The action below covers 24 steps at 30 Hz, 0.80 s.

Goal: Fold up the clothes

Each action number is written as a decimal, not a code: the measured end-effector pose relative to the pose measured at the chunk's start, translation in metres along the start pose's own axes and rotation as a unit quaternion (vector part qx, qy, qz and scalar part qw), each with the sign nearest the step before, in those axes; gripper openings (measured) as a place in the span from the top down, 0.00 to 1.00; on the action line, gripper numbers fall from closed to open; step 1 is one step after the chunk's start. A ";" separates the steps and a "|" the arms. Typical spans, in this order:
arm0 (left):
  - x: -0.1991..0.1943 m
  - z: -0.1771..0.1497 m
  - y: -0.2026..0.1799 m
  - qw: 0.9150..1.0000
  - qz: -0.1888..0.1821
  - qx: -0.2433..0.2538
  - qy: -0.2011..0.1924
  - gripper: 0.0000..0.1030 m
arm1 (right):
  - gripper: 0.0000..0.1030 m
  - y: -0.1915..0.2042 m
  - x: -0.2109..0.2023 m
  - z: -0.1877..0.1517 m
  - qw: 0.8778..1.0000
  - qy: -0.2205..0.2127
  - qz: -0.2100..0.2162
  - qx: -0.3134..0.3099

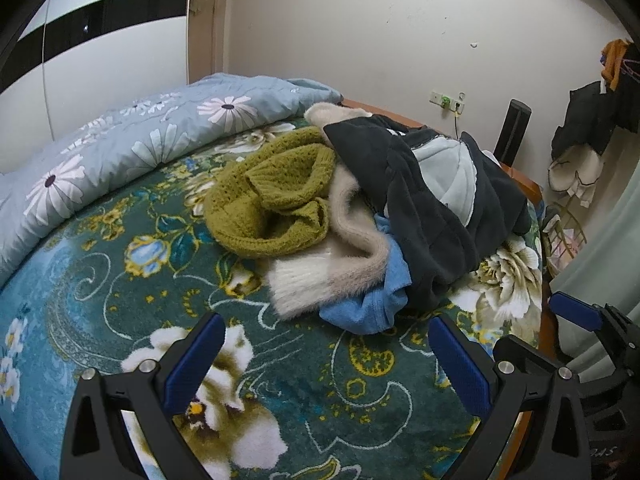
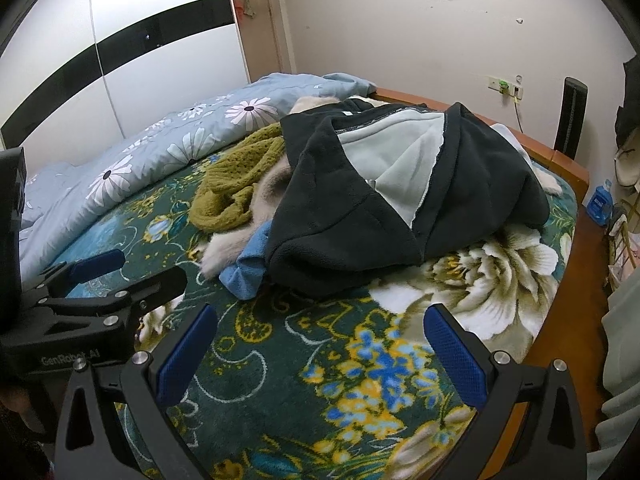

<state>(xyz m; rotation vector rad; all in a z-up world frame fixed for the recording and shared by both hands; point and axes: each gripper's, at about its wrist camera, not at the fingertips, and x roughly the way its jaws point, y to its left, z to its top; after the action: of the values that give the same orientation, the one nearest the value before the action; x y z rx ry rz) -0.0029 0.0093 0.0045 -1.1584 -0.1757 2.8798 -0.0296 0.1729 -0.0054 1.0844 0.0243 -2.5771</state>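
floral blanket [image 1: 120, 280]; quilt [image 1: 120, 148] left; clothes pile [image 1: 360, 208] ahead; claws apart

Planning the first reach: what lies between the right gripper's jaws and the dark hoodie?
Only bare floral blanket separates the open right gripper from the dark hoodie, as the right wrist view shows; nothing else lies there.

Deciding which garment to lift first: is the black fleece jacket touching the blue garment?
Touching. In the right wrist view the black fleece jacket lies directly over the blue garment, whose edge sticks out from under the jacket's hem.
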 end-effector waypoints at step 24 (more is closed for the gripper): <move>-0.022 0.008 -0.009 0.999 0.041 0.013 -0.020 0.00 | 0.00 0.000 -0.016 0.003 0.999 -0.020 0.048 -0.005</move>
<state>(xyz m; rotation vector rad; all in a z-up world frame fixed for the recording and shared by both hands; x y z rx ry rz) 0.0069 0.0156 0.0265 -1.1307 -0.0923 2.9679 -0.0217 0.1771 0.0078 1.0066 -0.0250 -2.5093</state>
